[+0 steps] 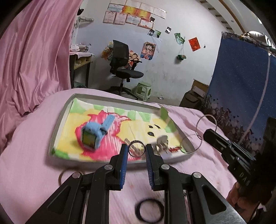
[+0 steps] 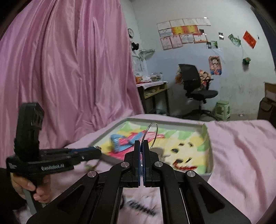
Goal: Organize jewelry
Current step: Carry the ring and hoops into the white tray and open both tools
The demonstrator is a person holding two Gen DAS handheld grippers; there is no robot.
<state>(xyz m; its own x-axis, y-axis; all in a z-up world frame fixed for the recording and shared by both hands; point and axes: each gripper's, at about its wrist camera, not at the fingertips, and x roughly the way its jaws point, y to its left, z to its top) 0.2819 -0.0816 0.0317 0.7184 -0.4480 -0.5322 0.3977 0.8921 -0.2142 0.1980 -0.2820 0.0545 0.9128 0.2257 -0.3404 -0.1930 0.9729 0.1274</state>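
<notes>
Two grippers hung over the pink bedspread (image 1: 31, 155). Leftmost, beyond the left gripper (image 1: 137, 151), a chunky blue watch (image 1: 94, 134) lay in the shallow tray (image 1: 58, 124), likely already sorted. Its ribbed pads pinched a small metal ring (image 1: 136, 148) by its edges, presumably tray-bound. Farther right, the right gripper (image 2: 141, 146) was clamped on a thin wire bangle (image 2: 151, 136), upright above the tray's glossy cartoon lining.

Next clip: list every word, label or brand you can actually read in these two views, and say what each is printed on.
"GenRobot.AI": white lettering on the side of the black left gripper, right wrist view.
Partly cut-off letters on the black right gripper's body: not readable.
Paper certificates on the white wall: too small to read.
Cartoon poster: no legible text.
</notes>
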